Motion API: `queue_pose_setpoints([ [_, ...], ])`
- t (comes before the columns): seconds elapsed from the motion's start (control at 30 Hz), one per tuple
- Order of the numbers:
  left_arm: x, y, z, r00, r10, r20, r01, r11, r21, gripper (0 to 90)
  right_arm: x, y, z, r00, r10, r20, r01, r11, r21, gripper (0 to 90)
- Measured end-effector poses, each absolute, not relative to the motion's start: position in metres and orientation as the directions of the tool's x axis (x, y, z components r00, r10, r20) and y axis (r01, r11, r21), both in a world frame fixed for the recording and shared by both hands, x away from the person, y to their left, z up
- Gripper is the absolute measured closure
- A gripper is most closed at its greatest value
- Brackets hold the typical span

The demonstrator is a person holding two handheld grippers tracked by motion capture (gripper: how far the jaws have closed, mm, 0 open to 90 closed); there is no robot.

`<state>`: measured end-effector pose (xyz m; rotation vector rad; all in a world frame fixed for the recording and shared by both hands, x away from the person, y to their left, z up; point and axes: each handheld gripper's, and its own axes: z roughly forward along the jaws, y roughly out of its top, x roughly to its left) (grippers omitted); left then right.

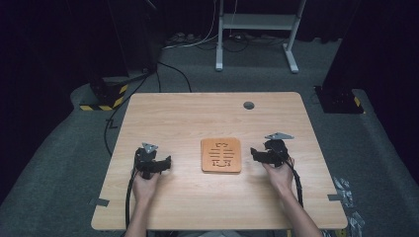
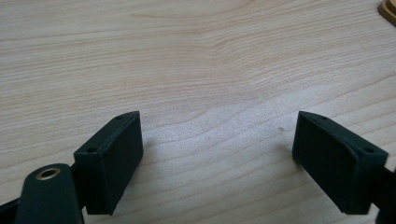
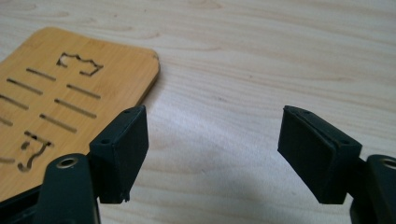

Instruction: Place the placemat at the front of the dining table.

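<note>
A thin orange-brown wooden board (image 1: 221, 155) with cut slots and small shapes lies flat at the middle of the light wood table (image 1: 197, 113). My left gripper (image 1: 167, 162) rests low on the table to the board's left, jaws open and pointing toward it. In the left gripper view its pads (image 2: 112, 158) stand wide apart over bare wood, and the board's corner (image 2: 388, 10) peeks in at the top right. My right gripper (image 1: 254, 152) sits to the board's right, also open and aimed at it. In the right gripper view the board (image 3: 70, 93) lies just beyond the left pad (image 3: 122, 149); nothing is between the jaws.
A round grey grommet (image 1: 248, 105) sits near the table's far edge. Grey tape tabs (image 1: 99, 202) stick out at the near corners. Beyond the table stand a white frame (image 1: 257, 22), floor cables and a black-and-yellow striped base (image 1: 106, 96).
</note>
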<state>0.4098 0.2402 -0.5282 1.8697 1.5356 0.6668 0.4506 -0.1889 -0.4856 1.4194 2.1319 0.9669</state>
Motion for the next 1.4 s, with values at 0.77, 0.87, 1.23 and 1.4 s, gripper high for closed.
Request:
queue_pose_setpoints([
  [0.77,0.41,0.24,-0.528,0.191,0.982,-0.005,0.668,-0.126,0.734,16.8,0.473,-0.155,-0.502,-0.42,0.907,0.04,0.663,0.276,0.696,28.8],
  [0.87,0.41,0.24,-0.528,0.191,0.981,-0.003,0.668,-0.128,0.733,16.9,0.474,-0.151,-0.5,-0.422,0.907,0.014,0.651,0.292,0.701,29.2],
  [1.23,0.41,0.24,-0.528,0.192,0.981,-0.003,0.667,-0.128,0.734,16.9,0.477,-0.149,-0.502,-0.41,0.912,0.0,0.664,0.298,0.686,29.0],
  [1.4,0.41,0.24,-0.528,0.191,0.982,-0.004,0.667,-0.127,0.734,16.9,0.477,-0.147,-0.505,-0.409,0.912,-0.01,0.664,0.305,0.683,28.4],
])
